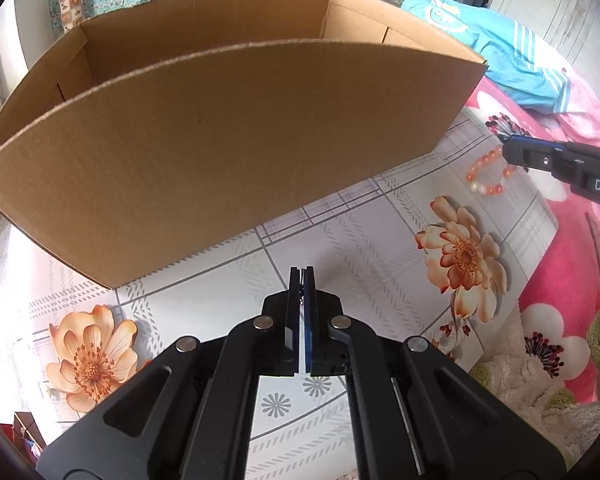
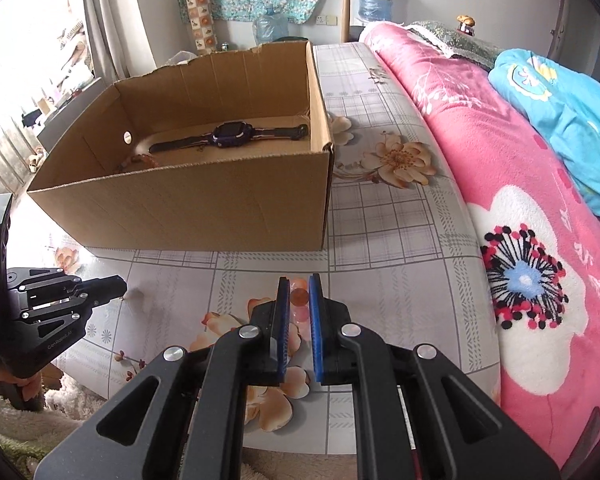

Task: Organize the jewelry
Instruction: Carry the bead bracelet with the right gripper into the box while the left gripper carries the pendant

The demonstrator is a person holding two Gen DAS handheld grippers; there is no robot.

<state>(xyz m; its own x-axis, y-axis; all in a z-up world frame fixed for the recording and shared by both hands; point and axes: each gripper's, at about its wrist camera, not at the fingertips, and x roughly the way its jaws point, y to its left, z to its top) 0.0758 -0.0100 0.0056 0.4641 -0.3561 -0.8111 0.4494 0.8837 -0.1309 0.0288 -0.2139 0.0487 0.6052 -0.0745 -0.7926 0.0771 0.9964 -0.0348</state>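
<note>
The open cardboard box (image 2: pixel 204 184) stands on the flowered tablecloth (image 2: pixel 380 240), and from the left wrist its near wall hides everything inside. The right wrist view looks over the rim: a dark purple smartwatch (image 2: pixel 230 136) lies flat on the floor of the box, and a few brownish beads (image 2: pixel 140 159) at the near left corner are mostly cut off by the wall.

The right gripper (image 2: pixel 299 294) is clamped on an orange-and-white bead bracelet (image 1: pixel 489 174); only a couple of beads show between its blue pads (image 2: pixel 315 320), the rest lying under the tool. The left gripper (image 1: pixel 302 280) is fully closed with nothing between its fingers, poised over bare cloth just before the box.

To the right the table's edge meets a pink floral blanket (image 2: pixel 520 220). Clear cloth lies between both grippers and the box.
</note>
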